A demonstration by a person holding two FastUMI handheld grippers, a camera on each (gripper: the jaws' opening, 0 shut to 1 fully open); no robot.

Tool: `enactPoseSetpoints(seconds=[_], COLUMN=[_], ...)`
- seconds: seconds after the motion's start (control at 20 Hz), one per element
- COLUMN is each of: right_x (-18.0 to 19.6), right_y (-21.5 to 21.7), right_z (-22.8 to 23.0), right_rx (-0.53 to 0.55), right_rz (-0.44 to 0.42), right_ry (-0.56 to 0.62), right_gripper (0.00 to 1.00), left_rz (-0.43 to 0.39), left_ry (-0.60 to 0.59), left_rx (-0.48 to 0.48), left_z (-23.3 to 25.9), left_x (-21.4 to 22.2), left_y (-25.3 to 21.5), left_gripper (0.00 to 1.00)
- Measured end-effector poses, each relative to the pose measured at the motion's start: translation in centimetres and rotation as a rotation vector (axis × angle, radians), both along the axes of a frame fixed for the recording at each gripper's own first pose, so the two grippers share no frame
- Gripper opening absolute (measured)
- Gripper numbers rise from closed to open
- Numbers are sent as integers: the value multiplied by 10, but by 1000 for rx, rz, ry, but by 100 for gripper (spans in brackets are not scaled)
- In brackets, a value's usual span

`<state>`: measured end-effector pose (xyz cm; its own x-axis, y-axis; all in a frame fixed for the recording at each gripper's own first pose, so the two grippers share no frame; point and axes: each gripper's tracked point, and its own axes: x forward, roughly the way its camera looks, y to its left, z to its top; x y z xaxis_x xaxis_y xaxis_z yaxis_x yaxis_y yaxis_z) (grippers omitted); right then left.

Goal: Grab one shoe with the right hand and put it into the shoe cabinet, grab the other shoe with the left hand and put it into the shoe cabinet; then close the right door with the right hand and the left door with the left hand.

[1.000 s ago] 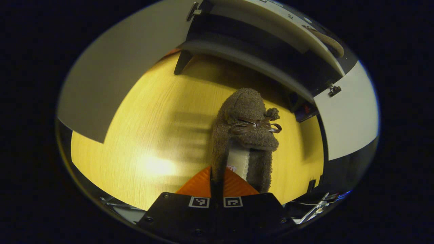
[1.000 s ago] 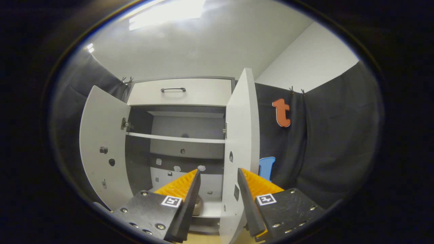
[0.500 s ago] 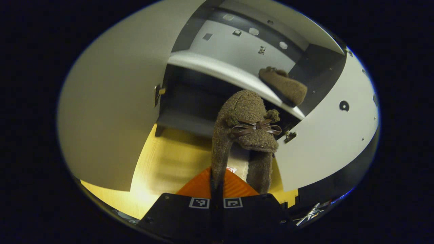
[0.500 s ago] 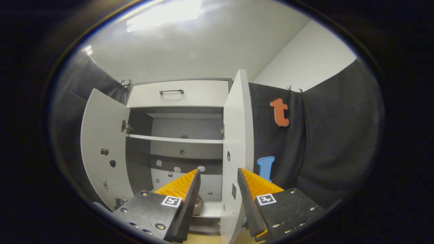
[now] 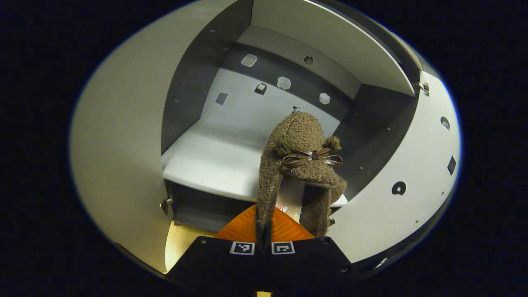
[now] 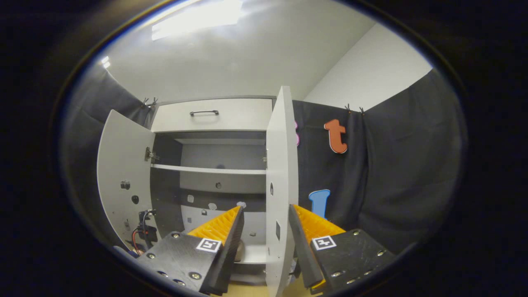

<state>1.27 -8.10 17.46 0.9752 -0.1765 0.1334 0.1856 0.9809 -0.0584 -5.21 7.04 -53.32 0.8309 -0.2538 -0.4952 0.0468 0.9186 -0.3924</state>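
1. The shoe cabinet [image 6: 214, 119] is seen with both doors swung open: the left door [image 5: 119, 136] and the right door [image 5: 396, 194] frame a pale lower shelf [image 5: 206, 161] in the left gripper view, and the right door's edge [image 6: 280, 181] stands upright in the middle of the right gripper view.
2. The step in hand is judged to be the placing of the second shoe by the left hand. It would be done well if the shoe were carried between the two doors without brushing either, lowered until its sole lies flat on the lower shelf, set well back from the front edge so that the doors can be shut afterwards, and let go only then.
3. The brown fuzzy shoe [image 5: 301, 165], with a small bow on top, is held up in front of the open compartment, toe towards the back wall, above the shelf's front edge and not yet resting on it.
4. The left hand-held gripper [image 5: 263, 225] is clenched almost fully, its fingers [image 5: 241, 227] pinching the shoe's side wall near the heel.
5. The right hand-held gripper [image 6: 266, 241] is held released and moderately spread, with nothing between its fingers [image 6: 218, 227]; the right door's edge is seen beyond the gap, apparently untouched.
6. A small brownish shape, possibly the other shoe, is glimpsed low inside the cabinet in the right gripper view, too hidden to be sure.
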Motion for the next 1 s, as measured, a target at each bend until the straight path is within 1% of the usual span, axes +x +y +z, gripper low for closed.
enactPoseSetpoints(seconds=[0.05,0.1,0.15,0.3,0.65,0.75,1.0], right_x=[-2,-4,-6,-15,-32,-36,-44], right_y=[-1,-3,-5,-16,-41,-45,-55], right_z=[1,2,3,7,9,7,4], right_rx=[1,2,2,4,12,16,31], right_rz=[-1,-4,-12,-42,-127,-143,-168], right_ry=[-2,-4,-7,-23,-36,-35,-37], right_gripper=[65,61,65,65,65,65,65], left_rz=[7,15,21,39,75,90,85], left_ry=[-13,-19,-25,-25,54,47,64], left_rx=[3,4,6,19,83,84,126], left_z=[-1,0,0,1,-5,-5,-12], left_x=[1,1,0,0,-5,3,13], left_y=[0,0,0,2,5,6,7], left_gripper=[1,1,1,1,1,1,1])
